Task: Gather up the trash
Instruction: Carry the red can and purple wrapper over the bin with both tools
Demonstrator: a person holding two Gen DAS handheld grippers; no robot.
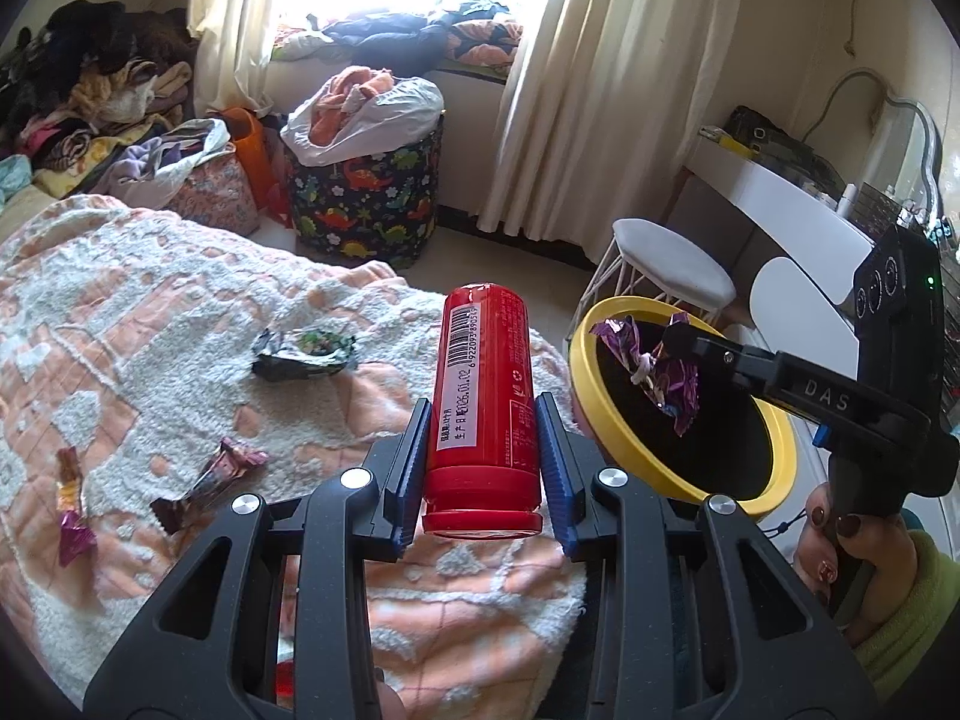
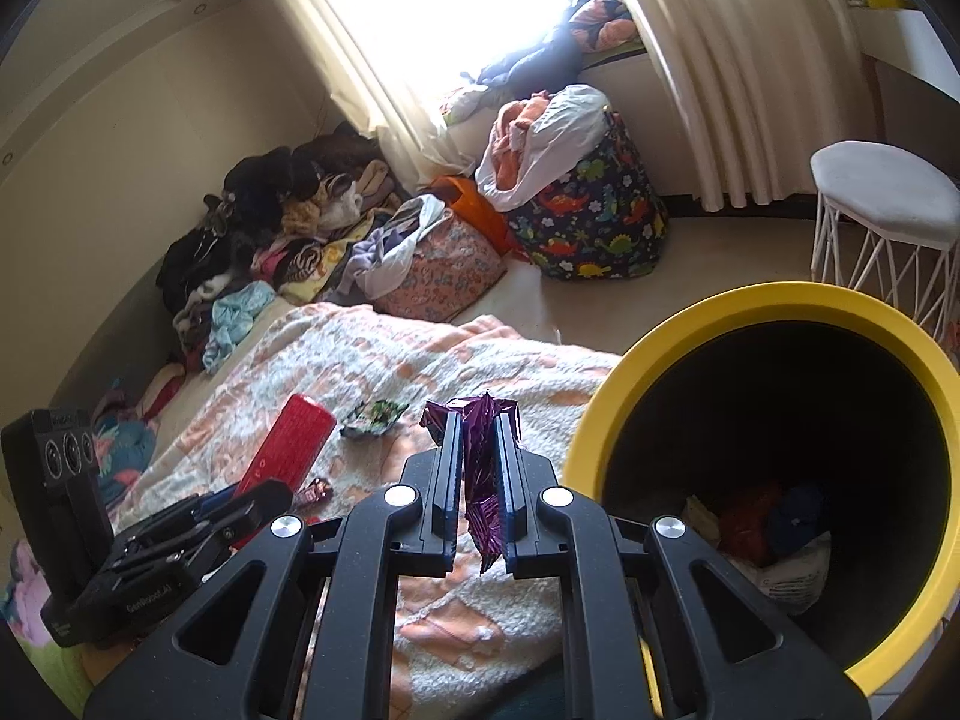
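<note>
A red tube can [image 1: 483, 402] is being clamped in the left claw [image 1: 483, 438]; a purple foil wrapper [image 2: 483, 468] is being pinched in the right claw [image 2: 480, 480] beside the yellow-rimmed bin [image 2: 606, 420]. Risk: wrapper being released early, landing on the bed blanket [image 2: 336, 360]; can slipping from the shallow grip.

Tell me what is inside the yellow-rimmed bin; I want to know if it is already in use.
The yellow-rimmed bin holds crumpled trash at its bottom: something red, something dark blue, pale paper or plastic. The dark interior and the near wall hide whatever lies beneath or beside those pieces.
</note>
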